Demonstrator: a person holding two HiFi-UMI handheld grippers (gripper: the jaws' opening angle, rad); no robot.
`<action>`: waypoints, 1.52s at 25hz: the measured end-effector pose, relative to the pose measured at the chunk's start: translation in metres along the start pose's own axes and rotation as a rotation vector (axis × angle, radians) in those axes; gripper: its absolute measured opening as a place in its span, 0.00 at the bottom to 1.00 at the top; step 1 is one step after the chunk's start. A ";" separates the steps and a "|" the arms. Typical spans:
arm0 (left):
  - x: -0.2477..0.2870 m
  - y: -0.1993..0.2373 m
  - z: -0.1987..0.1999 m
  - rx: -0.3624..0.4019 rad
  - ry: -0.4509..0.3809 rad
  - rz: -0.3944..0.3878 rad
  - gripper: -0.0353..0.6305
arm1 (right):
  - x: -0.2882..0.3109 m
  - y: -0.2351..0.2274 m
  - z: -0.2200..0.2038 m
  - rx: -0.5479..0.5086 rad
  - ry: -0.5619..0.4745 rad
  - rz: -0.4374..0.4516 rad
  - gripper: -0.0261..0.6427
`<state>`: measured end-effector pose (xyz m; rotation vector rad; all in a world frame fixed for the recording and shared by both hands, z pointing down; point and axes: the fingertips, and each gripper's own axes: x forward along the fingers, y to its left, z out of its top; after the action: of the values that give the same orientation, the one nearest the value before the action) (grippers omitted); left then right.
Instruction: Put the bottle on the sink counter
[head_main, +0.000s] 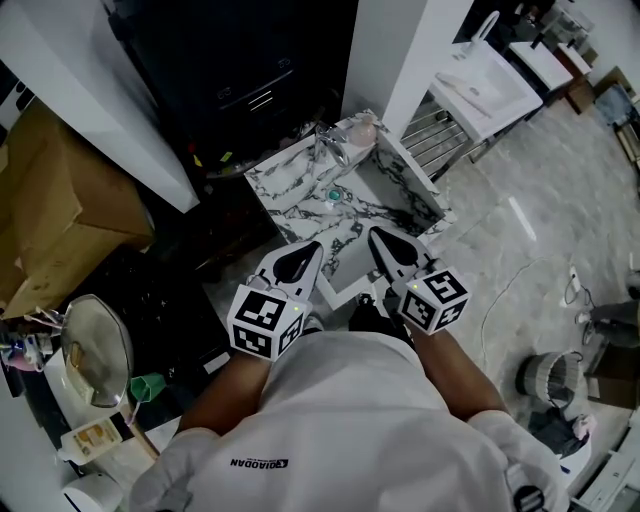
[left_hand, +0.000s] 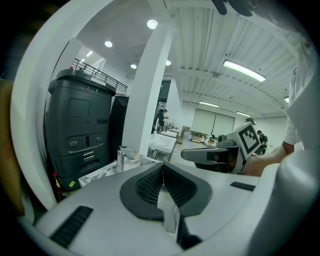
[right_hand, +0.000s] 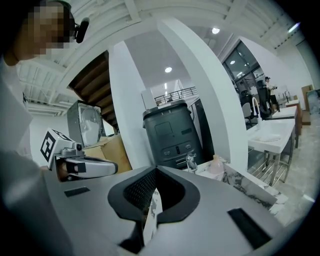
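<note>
Both the left tongs and right tongs are pressed together on nothing, while the small pale-pink bottle stands near the faucet on the marbled sink counter, probably light, smooth plastic, best pinched gently around its body.

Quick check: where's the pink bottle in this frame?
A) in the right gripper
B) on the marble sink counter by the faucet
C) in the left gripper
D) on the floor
B: the pink bottle stands on the marble sink counter near the faucet; the left gripper and right gripper are shut and empty.
</note>
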<state>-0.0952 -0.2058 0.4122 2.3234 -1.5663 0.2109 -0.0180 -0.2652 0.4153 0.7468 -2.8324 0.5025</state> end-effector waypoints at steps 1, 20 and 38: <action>-0.002 -0.002 0.000 0.003 -0.001 -0.002 0.08 | -0.003 0.002 0.000 0.002 -0.003 -0.001 0.10; -0.022 -0.081 -0.009 -0.099 -0.063 0.148 0.08 | -0.085 0.010 -0.011 -0.053 0.043 0.168 0.10; -0.043 -0.202 -0.047 -0.101 -0.043 0.260 0.08 | -0.191 0.010 -0.051 -0.038 0.058 0.280 0.10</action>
<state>0.0776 -0.0828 0.4051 2.0574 -1.8546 0.1401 0.1445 -0.1530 0.4128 0.3234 -2.8961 0.4987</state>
